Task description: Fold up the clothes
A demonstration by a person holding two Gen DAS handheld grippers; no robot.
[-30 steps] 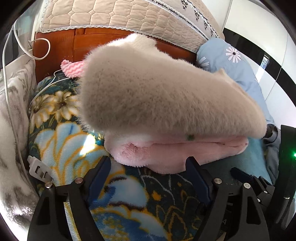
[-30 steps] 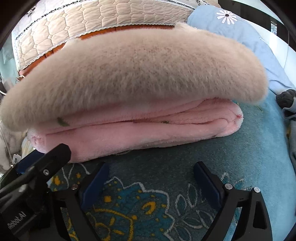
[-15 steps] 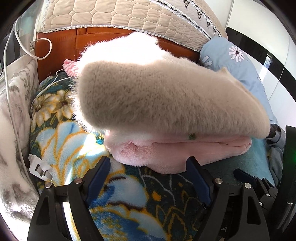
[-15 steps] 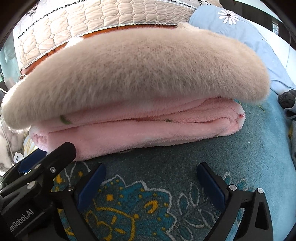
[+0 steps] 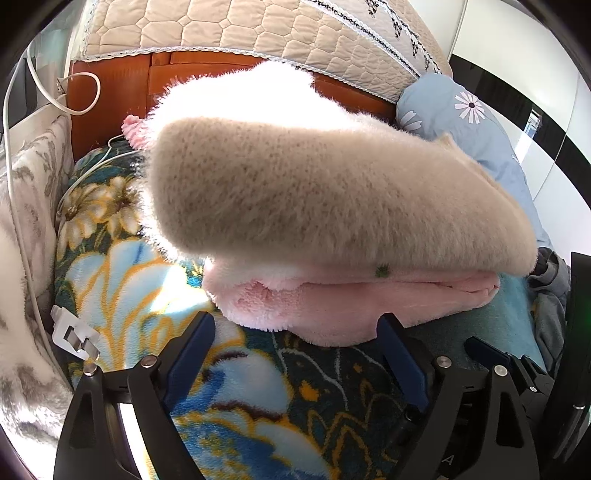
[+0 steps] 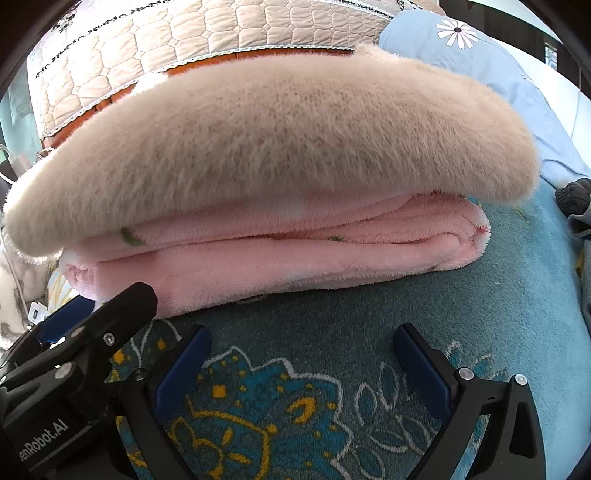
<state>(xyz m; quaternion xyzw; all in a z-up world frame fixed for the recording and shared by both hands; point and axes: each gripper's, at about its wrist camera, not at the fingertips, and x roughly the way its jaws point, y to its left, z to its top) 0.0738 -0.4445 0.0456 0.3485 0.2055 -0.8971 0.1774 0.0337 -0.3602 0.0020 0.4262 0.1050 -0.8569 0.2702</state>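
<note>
Fleece in two colours forms the folded stack: a beige plush garment (image 5: 332, 199) is laid on top of a folded pink fleece garment (image 5: 351, 306), and both are supported by a floral blanket (image 5: 236, 398) in blue, teal and yellow.

Left gripper (image 5: 295, 339): the jaws are spread wide and have just been opening further. Nothing is gripped. The near edge of the pink fleece garment is located just ahead of the fingertips, slightly over the gap between them, and is not pressed by either pad. Only the floral blanket is seen between the jaws. A white cable (image 5: 22, 221) and a white clip (image 5: 72, 334) are located outboard of the left finger, beside a grey-and-white patterned fabric (image 5: 26, 206).

Right gripper (image 6: 301, 345): the jaws are released and spread wide, with only the blanket between them. The stack is positioned ahead of the fingertips and clear of both pads. The left gripper's black body is seen beside the left finger.

Beyond the stack, a wooden headboard (image 5: 110, 107) draped with a quilted beige cover (image 5: 240, 26) is visible. A light-blue pillow (image 5: 461, 114) with daisy print is located ahead and outboard of the right finger. Grey clothing (image 6: 576, 206) lies further outboard on the same side.
</note>
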